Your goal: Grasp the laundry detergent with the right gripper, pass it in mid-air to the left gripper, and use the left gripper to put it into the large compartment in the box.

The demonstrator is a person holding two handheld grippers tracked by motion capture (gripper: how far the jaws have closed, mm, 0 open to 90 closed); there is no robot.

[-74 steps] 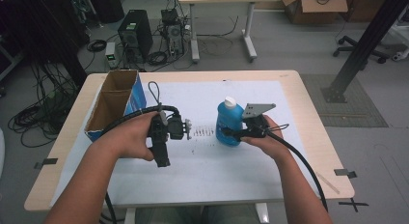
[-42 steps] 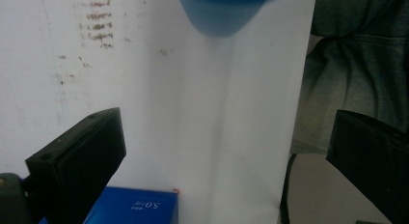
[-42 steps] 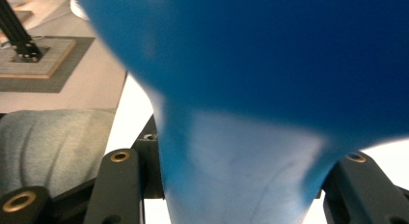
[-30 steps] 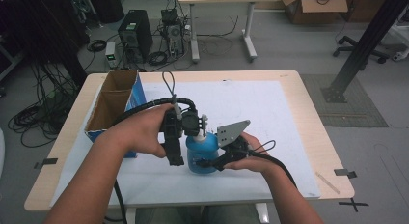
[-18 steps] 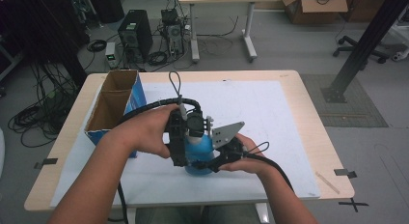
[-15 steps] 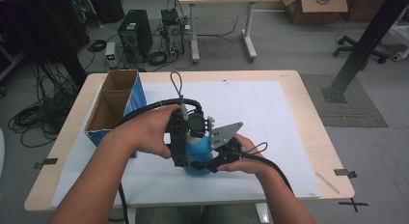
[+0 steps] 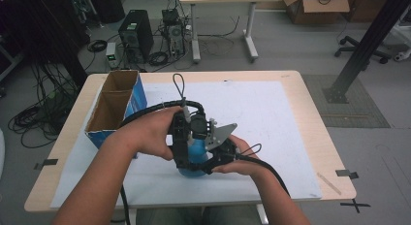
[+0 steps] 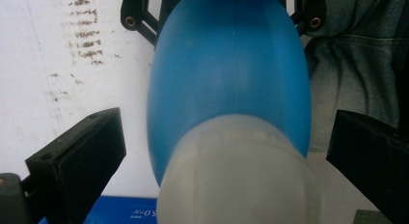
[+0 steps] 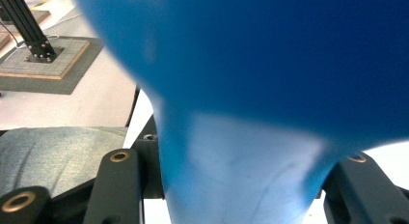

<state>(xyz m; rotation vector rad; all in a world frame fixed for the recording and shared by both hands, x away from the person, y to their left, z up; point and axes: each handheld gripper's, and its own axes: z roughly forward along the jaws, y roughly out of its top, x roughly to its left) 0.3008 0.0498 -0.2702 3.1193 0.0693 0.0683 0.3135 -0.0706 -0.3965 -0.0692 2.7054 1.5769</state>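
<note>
Right tool [image 7: 206, 159] grips the blue bottle [image 8: 226, 84]; left tool [image 8: 226, 156] hangs open around its white cap [image 8: 238, 175] — cap removal looks next: clench, then twist.

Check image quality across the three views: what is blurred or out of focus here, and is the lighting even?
High view: sharp and evenly lit, with no glare on the table. Left gripper view: the white cap is soft and the blue bottle behind it fairly clear; the open black jaws are dim. Right gripper view: the bottle is too close, a smeared blue mass, while the floor behind stays sharper.
</note>
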